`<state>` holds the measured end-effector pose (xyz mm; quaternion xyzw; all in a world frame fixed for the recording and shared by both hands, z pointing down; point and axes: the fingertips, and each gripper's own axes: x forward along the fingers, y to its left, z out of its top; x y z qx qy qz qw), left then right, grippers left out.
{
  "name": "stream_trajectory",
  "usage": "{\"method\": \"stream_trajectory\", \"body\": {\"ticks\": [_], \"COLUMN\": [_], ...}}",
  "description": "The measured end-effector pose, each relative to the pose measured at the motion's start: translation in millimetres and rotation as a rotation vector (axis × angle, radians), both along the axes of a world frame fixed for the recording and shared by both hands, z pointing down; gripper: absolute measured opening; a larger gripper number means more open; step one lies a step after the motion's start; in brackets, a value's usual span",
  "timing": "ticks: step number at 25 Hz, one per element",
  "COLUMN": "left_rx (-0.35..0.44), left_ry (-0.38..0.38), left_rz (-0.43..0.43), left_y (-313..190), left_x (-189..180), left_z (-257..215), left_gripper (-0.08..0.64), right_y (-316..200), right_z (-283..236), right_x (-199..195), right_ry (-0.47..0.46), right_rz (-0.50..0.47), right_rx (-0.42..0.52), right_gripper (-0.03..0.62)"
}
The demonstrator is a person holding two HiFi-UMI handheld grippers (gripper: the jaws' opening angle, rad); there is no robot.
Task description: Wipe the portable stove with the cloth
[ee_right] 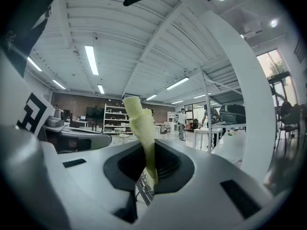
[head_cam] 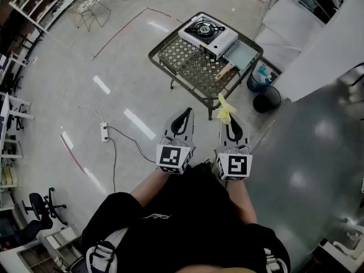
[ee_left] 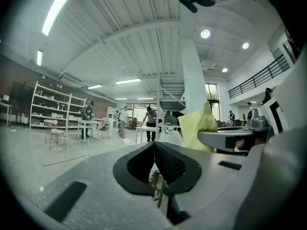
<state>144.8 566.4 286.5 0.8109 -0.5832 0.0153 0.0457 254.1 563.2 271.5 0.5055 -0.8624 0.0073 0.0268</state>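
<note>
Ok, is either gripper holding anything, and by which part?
The right gripper is shut on the yellow cloth, pinching it near one end; the rest sticks out past the jaws. The left gripper is shut, empty.

We saw a white portable stove point(head_cam: 208, 34) with a round black burner, sitting flat on the far corner of a wire-mesh table point(head_cam: 187, 61), well ahead of us. A pale yellow cloth point(ee_right: 140, 123), bunched into a narrow upright strip, was pinched in our right gripper point(ee_right: 149, 164).
</note>
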Motion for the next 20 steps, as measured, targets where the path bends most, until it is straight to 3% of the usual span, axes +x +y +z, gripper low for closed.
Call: {"method": "stream_trajectory", "body": {"ticks": [7, 12, 20], "left_rx": [-0.058, -0.111, -0.122], "left_ry": [-0.008, -0.005, 0.022], "left_rz": [-0.011, 0.010, 0.068], "left_y": [5, -2, -33], "left_x": [4, 1, -13], "left_z": [23, 45, 59], "left_gripper": [0.018, 0.018, 0.018], "right_y": [-1, -7, -27], "right_z": [24, 42, 63], "right_x": [17, 11, -9], "right_ry": [-0.001, 0.015, 0.067], "right_rz": [0.033, 0.043, 0.072], "right_rx": [-0.062, -0.096, -0.136], "right_gripper": [0.021, 0.022, 0.023]}}
